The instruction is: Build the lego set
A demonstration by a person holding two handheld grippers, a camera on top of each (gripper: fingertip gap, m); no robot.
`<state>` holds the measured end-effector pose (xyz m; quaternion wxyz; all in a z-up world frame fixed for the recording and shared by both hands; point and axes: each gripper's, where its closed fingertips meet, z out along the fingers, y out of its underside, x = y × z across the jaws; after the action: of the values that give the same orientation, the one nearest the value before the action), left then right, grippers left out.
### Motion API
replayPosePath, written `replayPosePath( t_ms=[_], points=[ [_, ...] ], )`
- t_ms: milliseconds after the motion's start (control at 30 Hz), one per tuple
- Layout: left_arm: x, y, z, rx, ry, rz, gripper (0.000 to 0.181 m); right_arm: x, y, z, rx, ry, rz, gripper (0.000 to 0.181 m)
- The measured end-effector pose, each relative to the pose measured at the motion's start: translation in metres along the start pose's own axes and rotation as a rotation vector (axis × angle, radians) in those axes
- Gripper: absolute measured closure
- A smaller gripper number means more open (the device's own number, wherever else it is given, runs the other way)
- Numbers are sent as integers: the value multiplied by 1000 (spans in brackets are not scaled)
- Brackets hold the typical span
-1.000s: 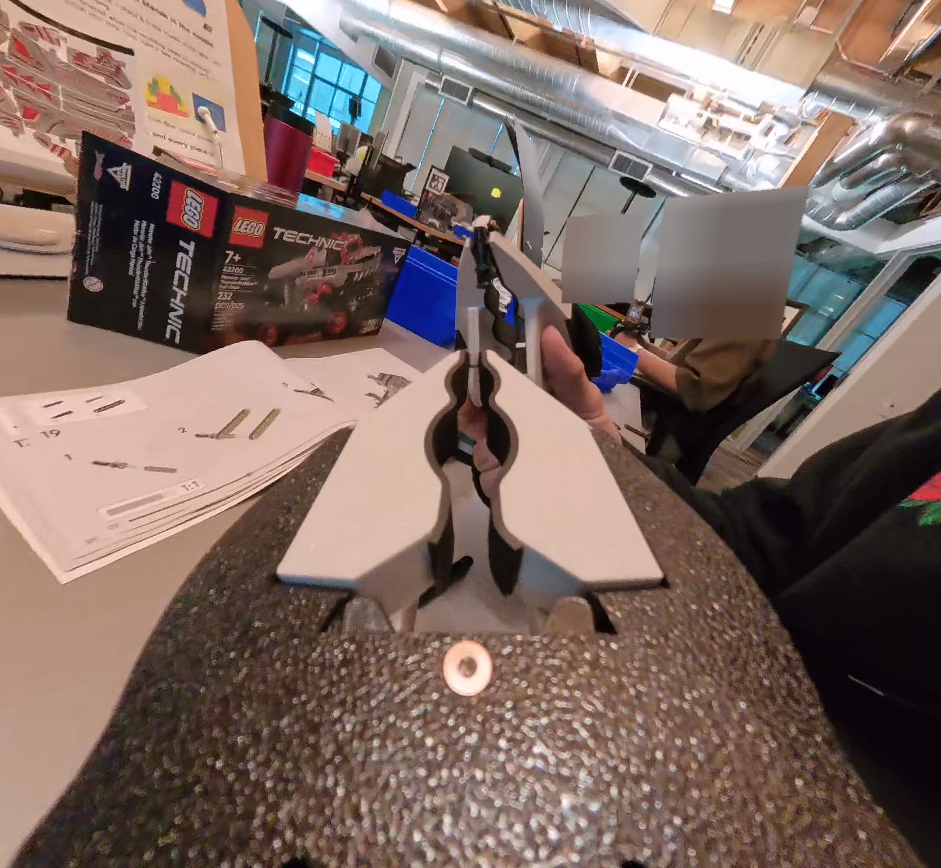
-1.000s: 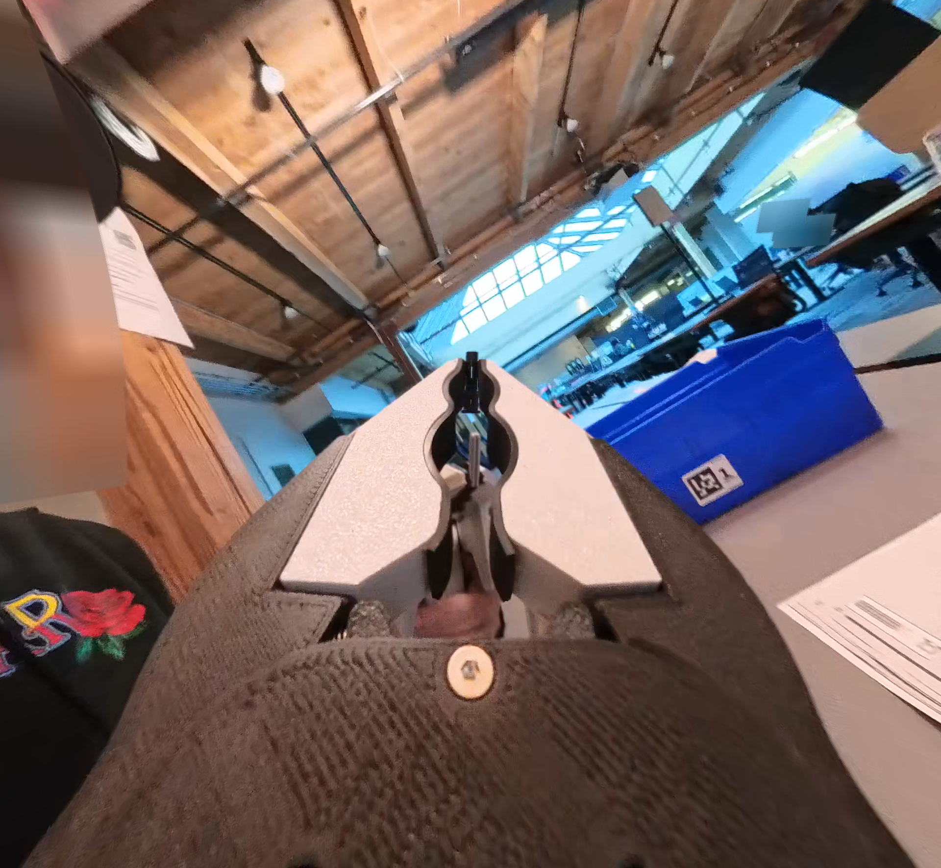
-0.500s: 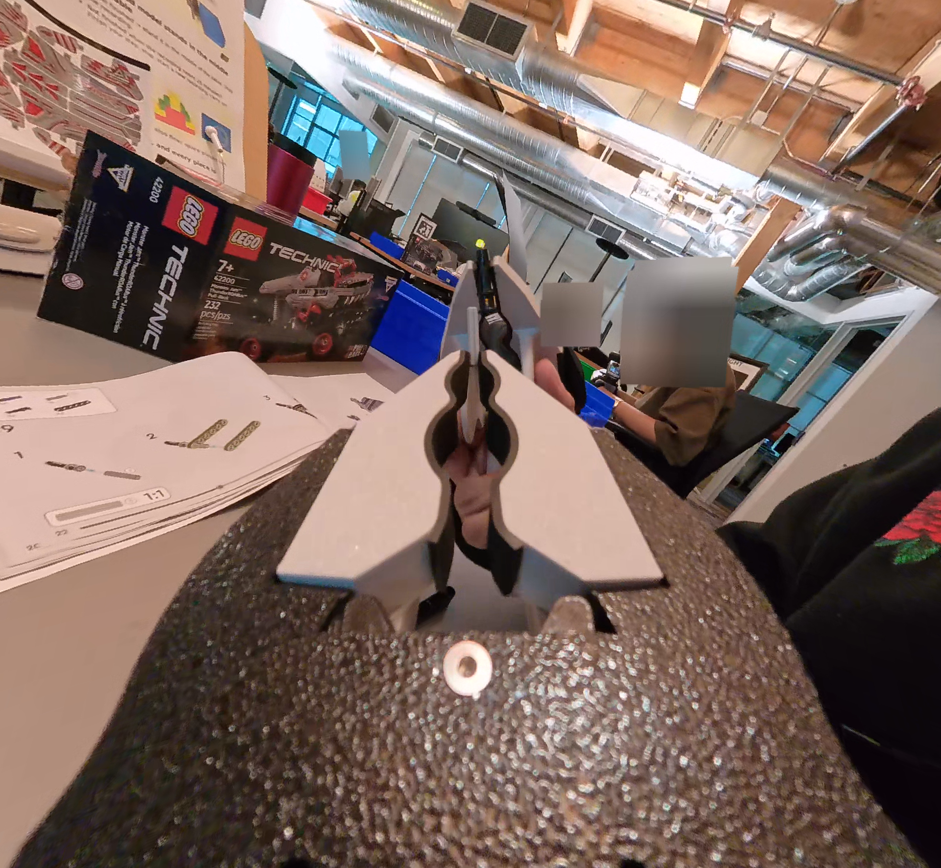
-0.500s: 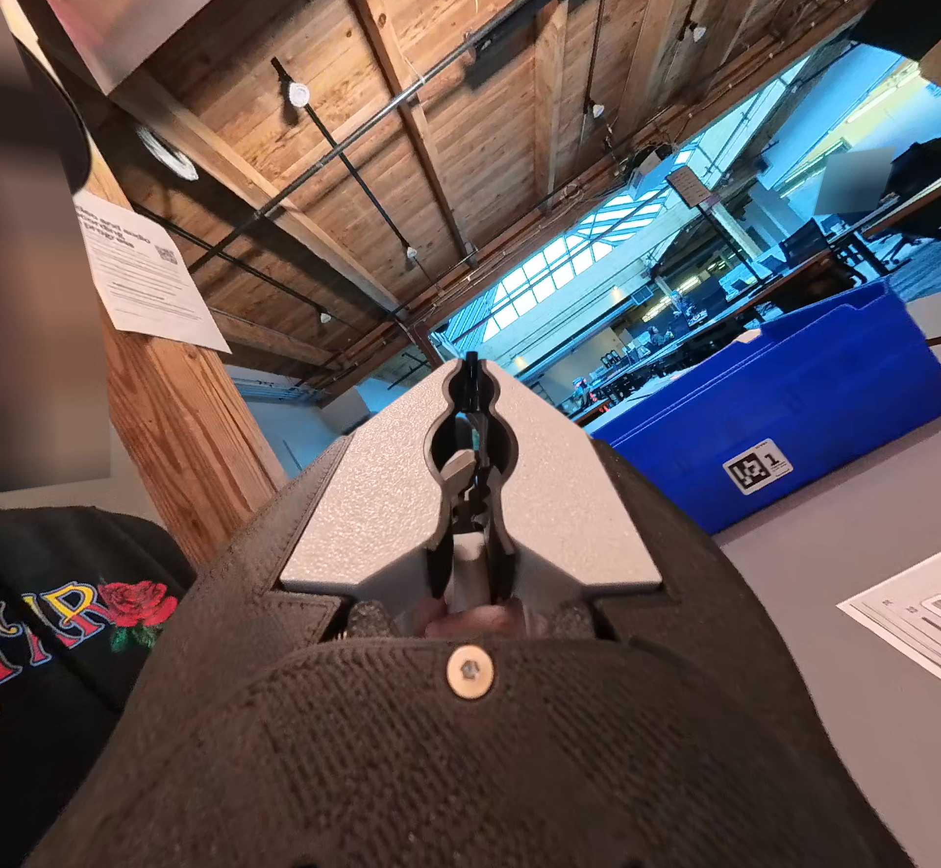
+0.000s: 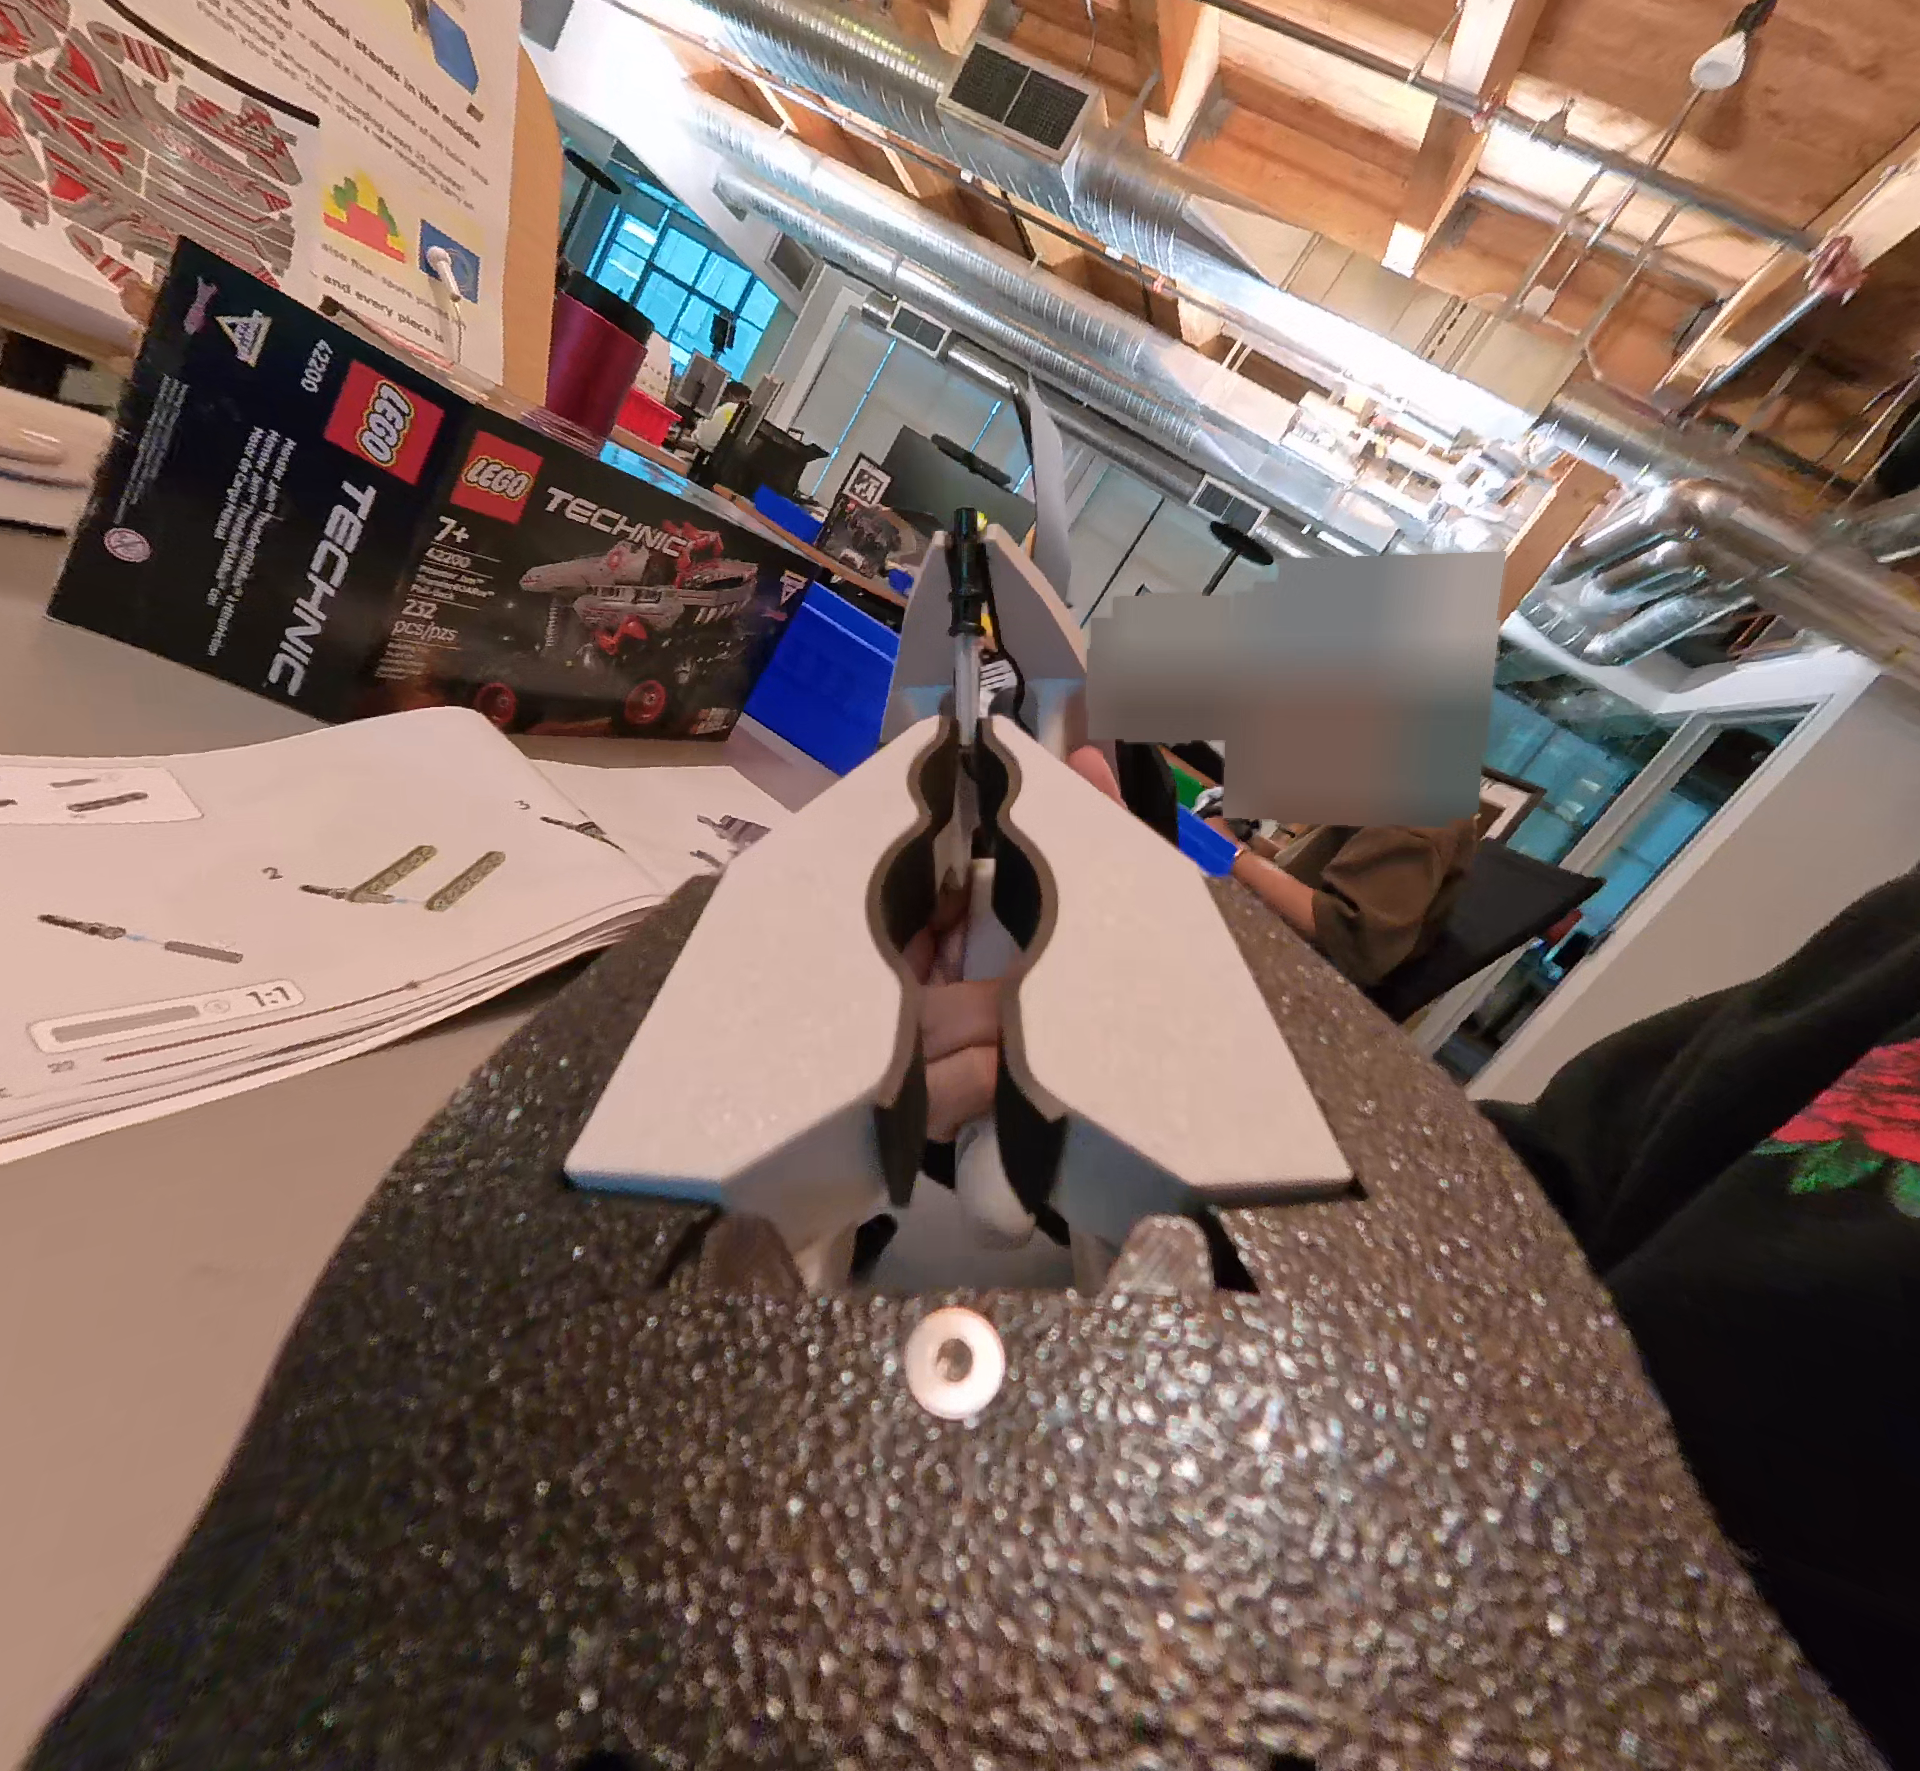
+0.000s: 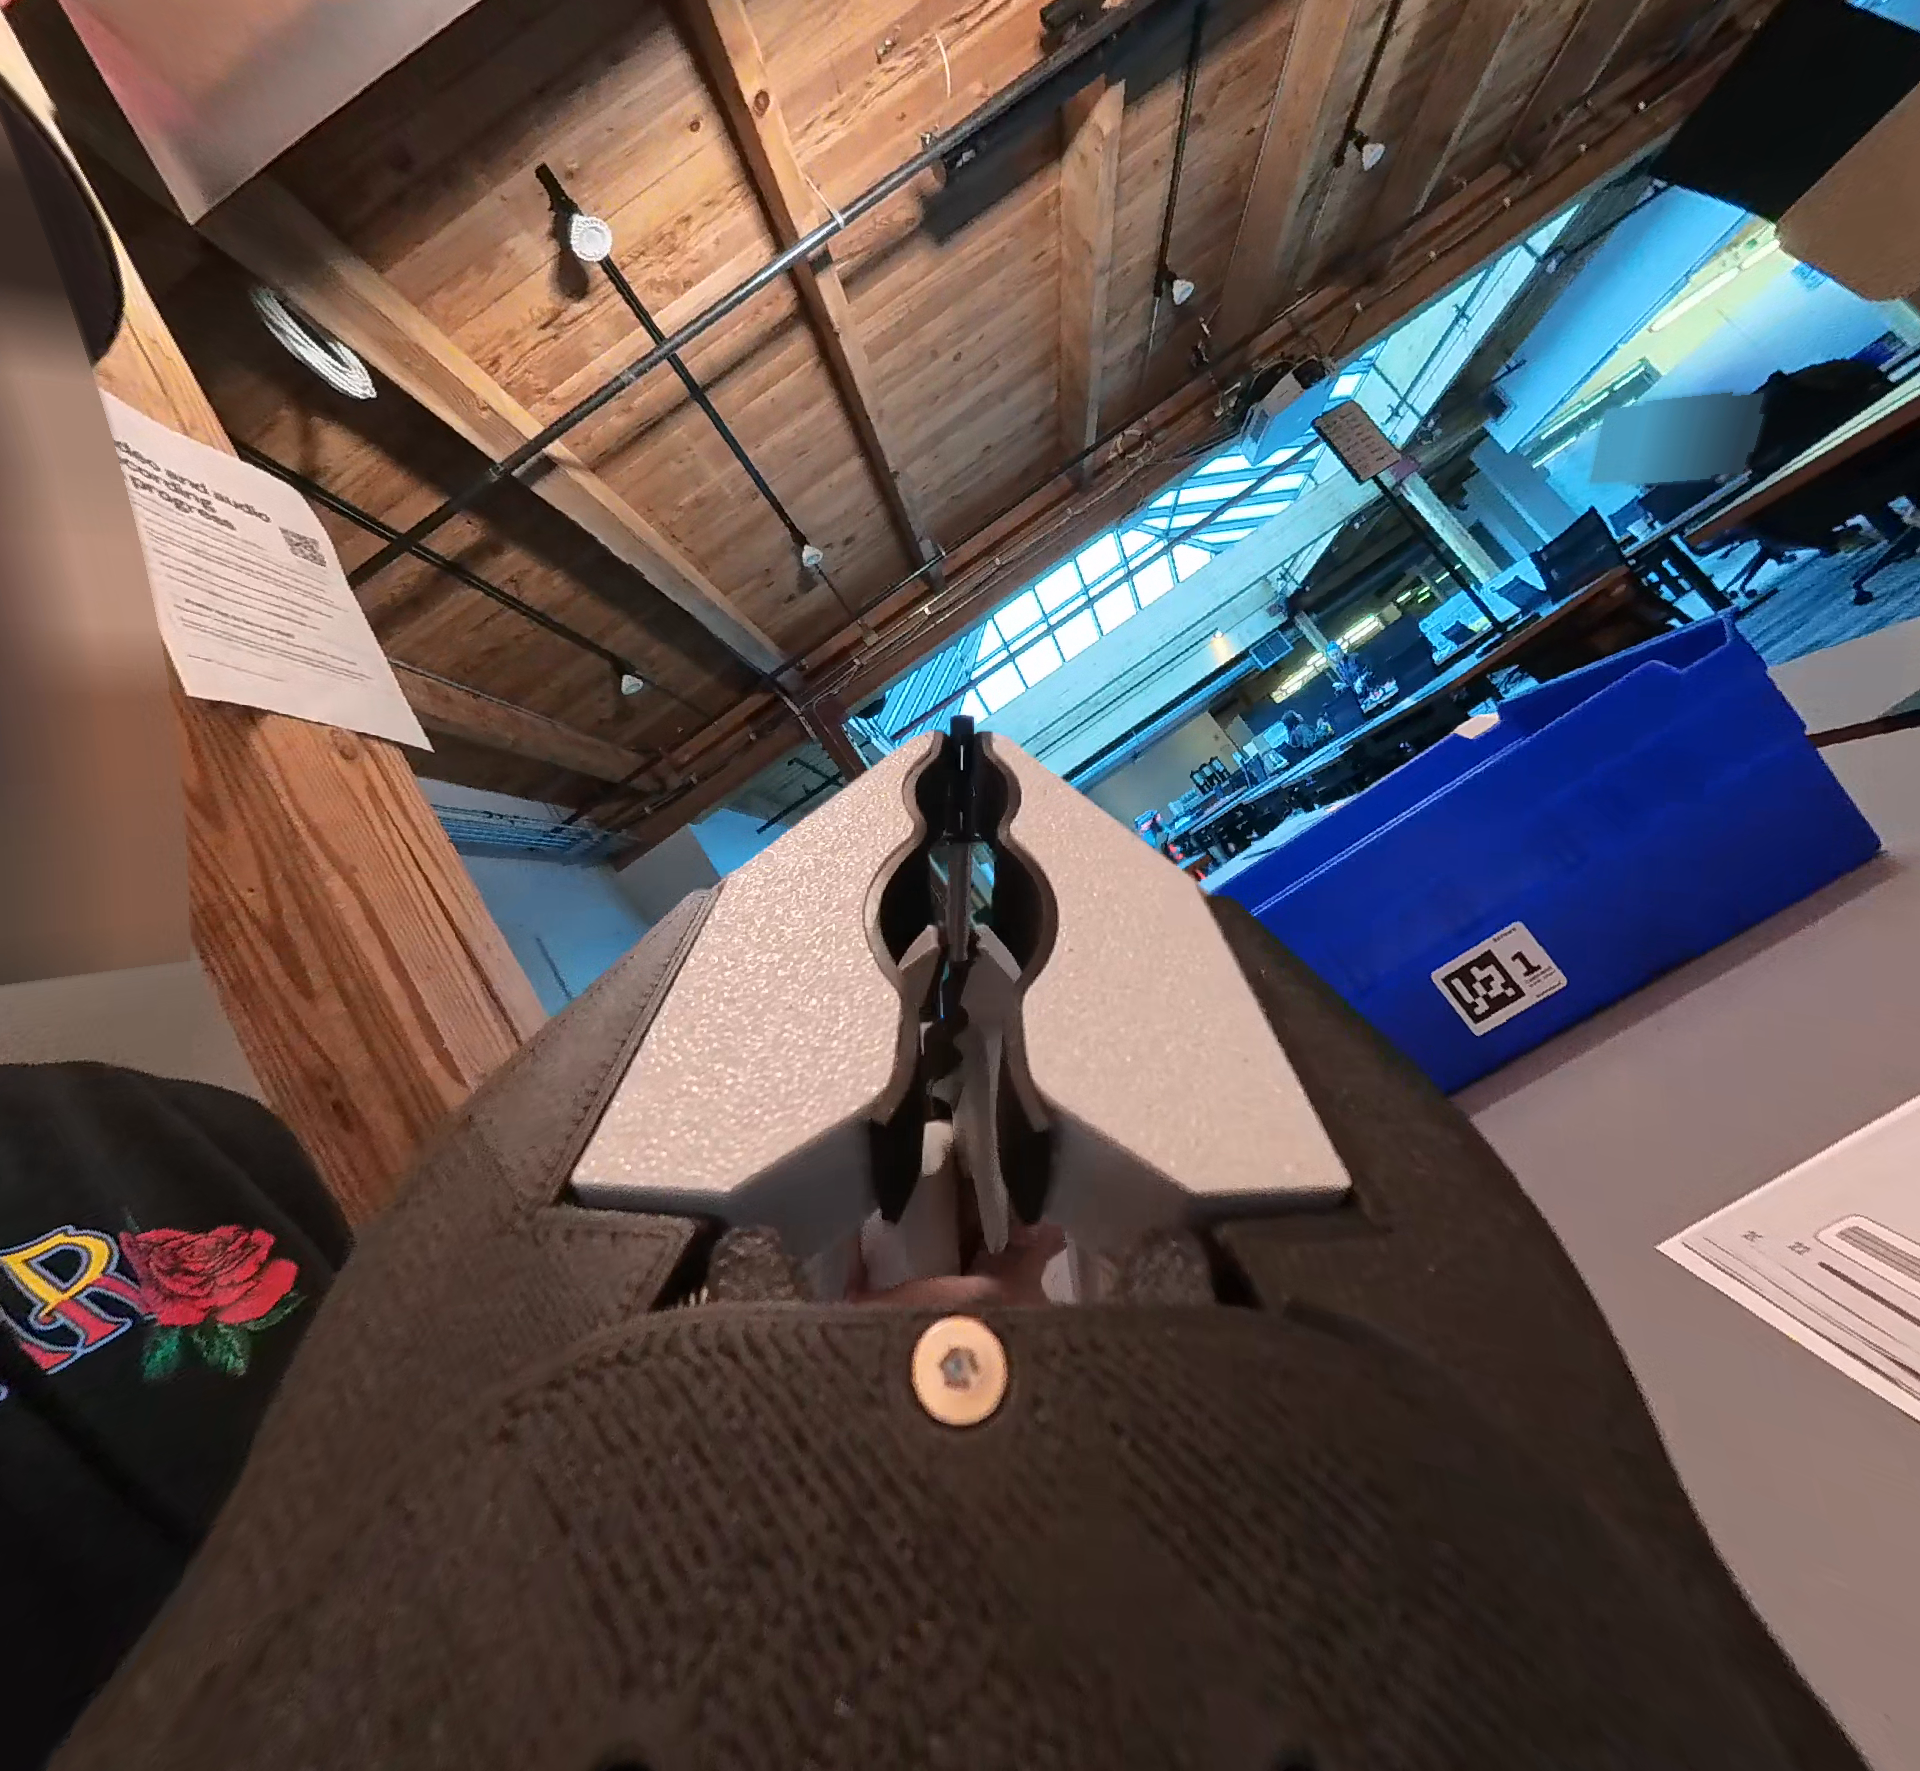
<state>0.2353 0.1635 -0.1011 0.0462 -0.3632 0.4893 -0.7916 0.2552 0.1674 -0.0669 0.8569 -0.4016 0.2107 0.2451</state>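
Between both tools' tips, thin grey axle with black connector, each tool clamped on it

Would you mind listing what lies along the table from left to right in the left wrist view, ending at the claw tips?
Open instruction booklet → black set box → blue bin → left claw, shut on a thin grey rod with a black piece at its far end.

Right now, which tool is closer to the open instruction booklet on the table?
Left, probably. The left tool hangs just beside the booklet, low over the table; the right tool is raised beyond the left tool's tip, farther from the pages.
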Motion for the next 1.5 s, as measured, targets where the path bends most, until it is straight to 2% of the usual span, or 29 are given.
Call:
replayPosePath(
  t_ms=[200,333,467,700,900,1000,1333,1400,1500],
  points=[
    [7,-2,4,93,72,-195,180,-5,-3,2,96,-57,101,179],
    [10,-11,1,170,104,-220,180,-5,-8,3,160,-85,186,179],
    [9,-12,0,188,98,-197,180,-3,-3,4,158,-76,216,180],
    [-3,2,-1,-60,-1,-6,179,4,4,2,4,9,61,179],
    [-13,6,-9,-219,-112,240,180,10,13,0,-115,82,-50,179],
    [-13,2,-9,-189,-117,232,180,10,10,-1,-81,82,-36,179],
    [-15,-1,-4,-41,-65,-73,180,13,4,-4,-13,98,-15,179],
    [-18,2,-5,-73,-97,-3,180,17,7,-4,-38,117,-21,179],
    [-19,4,-7,-170,-166,223,180,17,9,-5,-66,117,-28,180]
  ],
)
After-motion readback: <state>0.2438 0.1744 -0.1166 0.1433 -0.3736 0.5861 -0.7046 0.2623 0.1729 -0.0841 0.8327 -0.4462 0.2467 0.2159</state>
